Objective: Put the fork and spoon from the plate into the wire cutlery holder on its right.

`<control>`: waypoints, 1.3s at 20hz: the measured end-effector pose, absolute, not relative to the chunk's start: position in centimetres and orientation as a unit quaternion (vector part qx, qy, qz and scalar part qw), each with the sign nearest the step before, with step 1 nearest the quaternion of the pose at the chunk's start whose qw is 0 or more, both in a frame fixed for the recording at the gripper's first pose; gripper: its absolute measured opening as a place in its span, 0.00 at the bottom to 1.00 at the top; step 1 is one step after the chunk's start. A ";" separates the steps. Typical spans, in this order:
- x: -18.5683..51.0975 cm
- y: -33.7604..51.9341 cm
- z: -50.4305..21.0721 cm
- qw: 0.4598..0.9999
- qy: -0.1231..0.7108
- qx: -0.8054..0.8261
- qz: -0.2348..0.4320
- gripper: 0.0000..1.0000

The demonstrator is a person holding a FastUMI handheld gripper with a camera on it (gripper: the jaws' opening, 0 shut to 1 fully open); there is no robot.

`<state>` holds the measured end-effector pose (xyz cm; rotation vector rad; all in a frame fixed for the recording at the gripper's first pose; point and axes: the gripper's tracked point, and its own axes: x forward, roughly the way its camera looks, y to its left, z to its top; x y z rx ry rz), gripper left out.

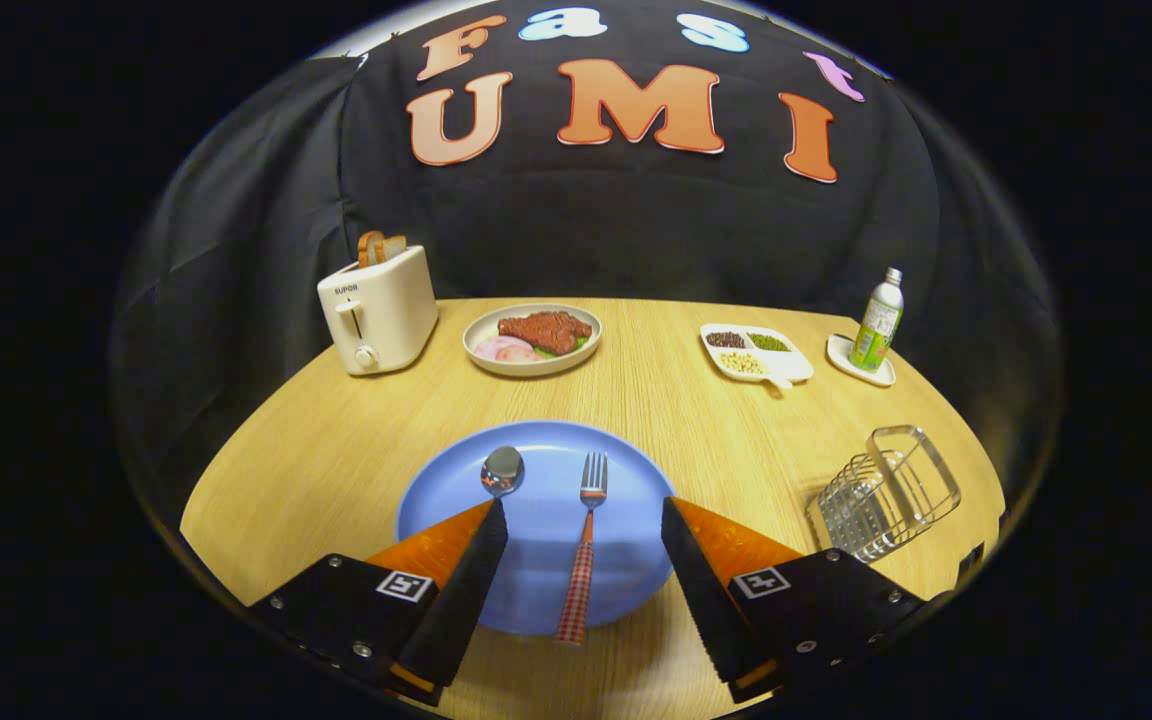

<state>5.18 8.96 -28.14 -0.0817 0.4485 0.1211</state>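
A blue plate lies on the wooden table just ahead of my fingers. On it rests a fork with a red checked handle, lying lengthwise between my two fingers, tines pointing away. Left of it lies a spoon; its bowl shows just beyond my left fingertip and its handle is hidden under that finger. My gripper hovers open over the near half of the plate, fingers wide apart on either side of the fork, touching nothing. The wire cutlery holder stands on the table to the right of the plate.
At the back of the table stand a white toaster with bread, a plate of meat and vegetables, a divided dish of beans and a bottle on a coaster. Bare wood lies between plate and holder.
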 end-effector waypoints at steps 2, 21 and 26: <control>5.1 9.1 -30.1 0.967 0.244 -0.043 0.058 0.83; 3.9 4.5 -24.1 0.956 0.281 -0.049 0.066 0.06; 1.6 -4.3 -19.3 0.945 0.306 -0.100 0.054 0.06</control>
